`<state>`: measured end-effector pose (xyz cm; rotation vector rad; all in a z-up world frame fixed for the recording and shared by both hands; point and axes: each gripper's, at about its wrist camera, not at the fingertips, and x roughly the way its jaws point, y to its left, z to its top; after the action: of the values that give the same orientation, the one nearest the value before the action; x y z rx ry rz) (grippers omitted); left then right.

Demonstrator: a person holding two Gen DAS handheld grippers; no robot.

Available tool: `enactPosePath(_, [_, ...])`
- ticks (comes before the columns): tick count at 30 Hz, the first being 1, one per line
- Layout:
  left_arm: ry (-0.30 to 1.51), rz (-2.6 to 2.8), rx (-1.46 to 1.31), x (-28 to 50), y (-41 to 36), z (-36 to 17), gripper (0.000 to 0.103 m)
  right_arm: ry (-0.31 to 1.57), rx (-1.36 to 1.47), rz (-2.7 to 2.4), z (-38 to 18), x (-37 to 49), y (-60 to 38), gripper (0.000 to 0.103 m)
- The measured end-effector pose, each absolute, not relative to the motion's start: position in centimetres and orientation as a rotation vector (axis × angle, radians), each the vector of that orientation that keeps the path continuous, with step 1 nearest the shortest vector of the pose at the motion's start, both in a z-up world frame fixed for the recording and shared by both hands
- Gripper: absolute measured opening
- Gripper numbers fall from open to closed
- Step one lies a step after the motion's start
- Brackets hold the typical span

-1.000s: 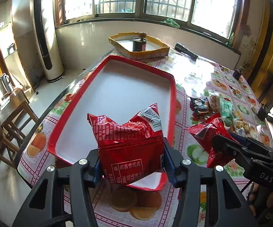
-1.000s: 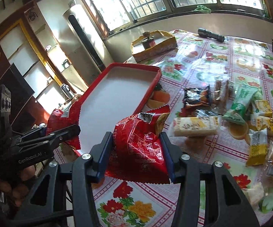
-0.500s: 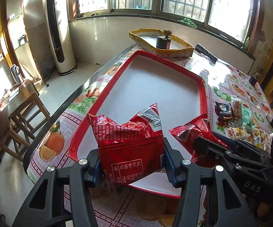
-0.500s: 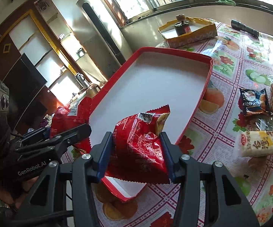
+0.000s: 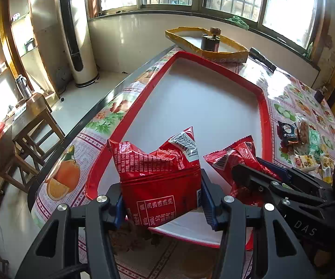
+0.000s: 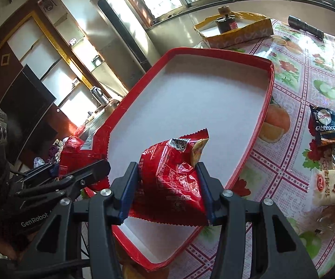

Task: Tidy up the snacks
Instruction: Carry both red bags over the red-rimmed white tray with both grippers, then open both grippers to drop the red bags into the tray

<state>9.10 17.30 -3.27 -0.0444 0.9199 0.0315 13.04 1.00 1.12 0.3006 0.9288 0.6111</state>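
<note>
Over the near end of the red tray (image 5: 263,107), the left gripper (image 5: 162,200) clamps one red snack packet (image 5: 158,176) and the right gripper (image 6: 167,190) clamps another red packet (image 6: 174,176), both apparently held just above its white floor

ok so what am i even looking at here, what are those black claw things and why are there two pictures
Those black claws are not a robot. A person holds a two-finger grabbing tool in each hand, and a fisheye camera on each one looks forward along its fingers, so you get two pictures of one moment.

In the left wrist view, the left tool is shut on a crinkled red foil snack bag. In the right wrist view, the right tool is shut on a second red foil snack bag. Each view also catches the other tool at its edge.

Both bags hang over the near end of a large red-rimmed tray with a white floor. It sits on a table with a fruit-and-flower plastic cloth. More small wrapped snacks lie on the cloth to the tray's right.
</note>
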Motion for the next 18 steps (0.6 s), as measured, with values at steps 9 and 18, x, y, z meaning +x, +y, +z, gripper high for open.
enactPosePath(9, [0.954,0.066,-0.028,9.8,17.8,-4.8,0.053,0.952,0.277,0.616,0.0,13.6,1.7,0.052])
enactPosePath(18, [0.984,0.071,-0.014,9.9,17.7,-5.9,0.054,0.956,0.26,0.617,0.0,13.4,2.0,0.054])
